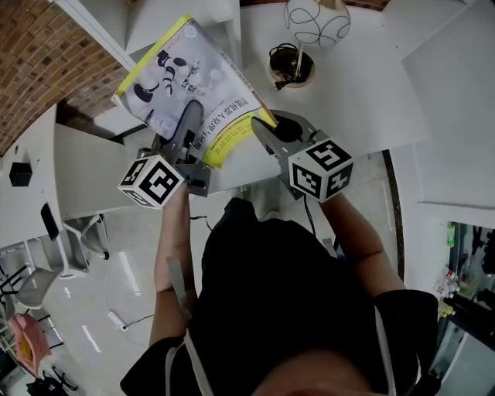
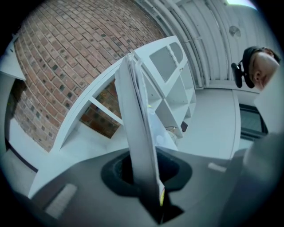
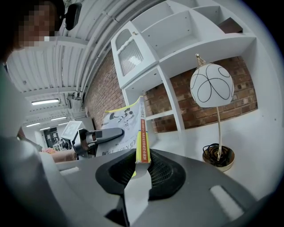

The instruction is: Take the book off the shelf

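**Shoulders below, book out front in two tongs**

Dark-clad shoulders (image 1: 286, 309) filled the bottom of the head view, and both forearms reached up from them to the marker cubes. Beyond the cubes, the left tongs (image 1: 189, 124) and the right tongs (image 1: 261, 128) were each clenched on the book (image 1: 182, 73), the left on its lower edge across the cover, the right on the bottom corner of the spine. The book lay tilted in the air above the near edge of the white bench (image 1: 363, 85), its long axis running up and away from both tongs toward the white shelf (image 1: 155, 19). It appeared clear of the shelf, so the task looked nearly done. Neither hand was nearer; whichever way it was carried next, the two grips would need to travel together.

From the left gripper view the book (image 2: 137, 133) showed only edge-on — a pale blade rising from the jaws in front of the brick wall (image 2: 57, 57). From the right gripper view came what that hid: the orange-lettered spine (image 3: 143, 133), the printed cover, the left tongs (image 3: 102, 134) pinching it, and a globe lamp (image 3: 211, 86) standing well off to the side.
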{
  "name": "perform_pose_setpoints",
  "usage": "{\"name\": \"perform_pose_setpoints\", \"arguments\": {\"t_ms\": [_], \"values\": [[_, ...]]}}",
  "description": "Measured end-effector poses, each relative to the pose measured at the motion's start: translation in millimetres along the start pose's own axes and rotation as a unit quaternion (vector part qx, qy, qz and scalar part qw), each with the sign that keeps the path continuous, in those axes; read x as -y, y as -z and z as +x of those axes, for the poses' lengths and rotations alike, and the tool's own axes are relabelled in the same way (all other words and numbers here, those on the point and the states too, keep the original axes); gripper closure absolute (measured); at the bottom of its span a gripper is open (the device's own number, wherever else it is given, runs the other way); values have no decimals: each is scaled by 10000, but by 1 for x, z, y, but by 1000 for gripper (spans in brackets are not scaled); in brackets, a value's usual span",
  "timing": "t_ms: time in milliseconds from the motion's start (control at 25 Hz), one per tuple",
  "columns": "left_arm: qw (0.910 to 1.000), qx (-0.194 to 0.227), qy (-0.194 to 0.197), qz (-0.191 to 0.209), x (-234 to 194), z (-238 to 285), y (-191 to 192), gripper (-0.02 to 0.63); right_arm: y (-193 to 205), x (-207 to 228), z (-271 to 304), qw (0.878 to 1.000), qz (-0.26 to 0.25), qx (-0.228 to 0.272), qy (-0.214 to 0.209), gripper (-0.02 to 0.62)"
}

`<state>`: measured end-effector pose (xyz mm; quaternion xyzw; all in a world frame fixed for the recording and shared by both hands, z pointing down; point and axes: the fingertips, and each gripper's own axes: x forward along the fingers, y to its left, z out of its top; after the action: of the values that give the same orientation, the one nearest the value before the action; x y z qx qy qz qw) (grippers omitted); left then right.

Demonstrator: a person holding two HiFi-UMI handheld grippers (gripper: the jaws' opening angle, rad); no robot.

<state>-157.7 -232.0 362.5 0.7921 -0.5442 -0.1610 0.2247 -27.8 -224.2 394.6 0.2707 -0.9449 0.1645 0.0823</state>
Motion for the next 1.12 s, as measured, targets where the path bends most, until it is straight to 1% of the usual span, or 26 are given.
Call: {"name": "perform_pose_setpoints", "arguments": {"t_ms": [400, 680, 840, 1120], "values": [[9998, 89, -128, 78, 7, -18, 3, 528, 7, -14, -8, 9998, 39, -27, -174, 526], [9998, 110, -146, 89, 13, -32, 8, 528, 14, -24, -16, 9998, 18, -45, -171, 525], [9997, 118, -168, 102, 13, -32, 8, 528, 13, -24, -17, 9998, 15, -45, -193, 525], [9997, 139, -138, 152, 22, -44, 6, 526, 13, -35, -26, 9998, 6, -43, -189, 525]]}}
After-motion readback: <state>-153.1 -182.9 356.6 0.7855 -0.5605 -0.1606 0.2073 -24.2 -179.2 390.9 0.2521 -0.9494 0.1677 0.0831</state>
